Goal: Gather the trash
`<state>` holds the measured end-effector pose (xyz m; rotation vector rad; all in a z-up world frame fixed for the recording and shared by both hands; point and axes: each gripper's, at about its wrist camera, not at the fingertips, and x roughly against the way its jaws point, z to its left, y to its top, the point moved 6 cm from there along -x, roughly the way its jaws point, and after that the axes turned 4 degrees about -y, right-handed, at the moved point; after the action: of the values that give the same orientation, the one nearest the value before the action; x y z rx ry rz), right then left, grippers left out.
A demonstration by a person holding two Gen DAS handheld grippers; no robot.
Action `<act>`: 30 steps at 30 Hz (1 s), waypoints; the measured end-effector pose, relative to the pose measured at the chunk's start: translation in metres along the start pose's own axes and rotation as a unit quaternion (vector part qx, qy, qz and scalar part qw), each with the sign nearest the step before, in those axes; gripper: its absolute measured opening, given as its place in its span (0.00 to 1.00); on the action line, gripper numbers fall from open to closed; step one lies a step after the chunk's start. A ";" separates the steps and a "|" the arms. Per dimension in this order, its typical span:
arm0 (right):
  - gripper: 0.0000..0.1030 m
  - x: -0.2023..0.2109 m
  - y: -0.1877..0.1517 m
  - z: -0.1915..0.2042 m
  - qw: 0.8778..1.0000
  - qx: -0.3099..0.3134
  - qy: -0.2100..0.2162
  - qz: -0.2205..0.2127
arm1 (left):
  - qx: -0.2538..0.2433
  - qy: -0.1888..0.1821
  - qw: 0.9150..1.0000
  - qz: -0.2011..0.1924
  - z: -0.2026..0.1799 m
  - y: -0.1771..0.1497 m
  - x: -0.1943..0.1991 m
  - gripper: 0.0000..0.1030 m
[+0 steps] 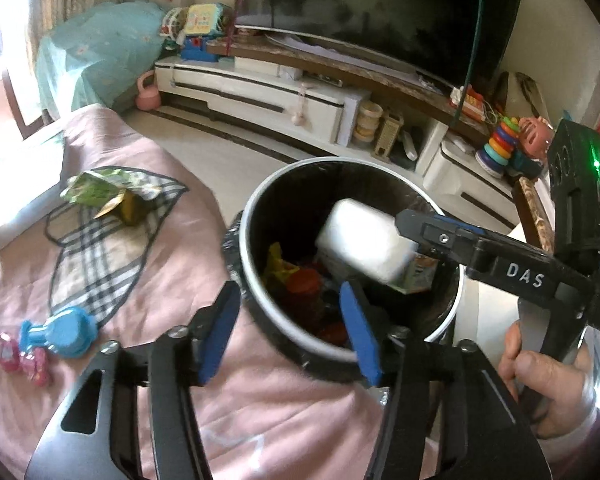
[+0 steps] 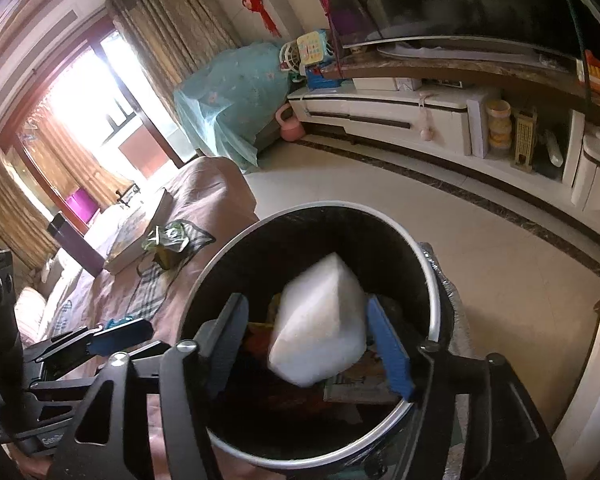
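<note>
While the white block [image 2: 320, 320] hangs blurred over the mouth of the trash bin [image 1: 248, 216], the right gripper [image 2: 312, 344] has its fingers spread, neither pad pressing on it. Left gripper [image 1: 290, 332] sits at the bin's near rim, fingers spread around nothing. Inside the bin lie orange and red wrappers [image 1: 296, 280]. Left of the bin, on the pink-covered bed [image 1: 180, 272], remain a crumpled green packet [image 1: 100, 196], a blue toy [image 1: 64, 332] and 2 pink pieces [image 1: 24, 356]. Beyond the bin stands a white TV cabinet [image 1: 260, 92].

white block [image 1: 362, 246] over bin [image 1: 248, 216], open hand-held gripper [image 1: 290, 336]
</note>
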<state>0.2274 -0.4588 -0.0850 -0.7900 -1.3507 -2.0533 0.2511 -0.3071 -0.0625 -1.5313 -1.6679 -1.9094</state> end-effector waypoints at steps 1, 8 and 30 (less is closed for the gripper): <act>0.67 0.001 0.000 0.001 1.000 -0.001 0.002 -0.002 | 0.004 0.003 1.000 -0.004 0.004 -0.003 0.005 0.61; 0.83 0.019 -0.014 0.028 1.000 0.006 0.022 -0.022 | 0.038 0.015 0.999 -0.011 0.034 -0.033 0.028 0.66; 0.93 0.006 -0.090 0.153 0.992 0.088 0.089 0.016 | 0.168 0.091 0.981 -0.013 0.172 -0.133 0.093 0.67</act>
<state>0.1854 -0.2865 -0.0859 -0.5344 -1.3852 -1.8995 0.2130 -0.0774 -0.1024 -1.1761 -1.8200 -1.6171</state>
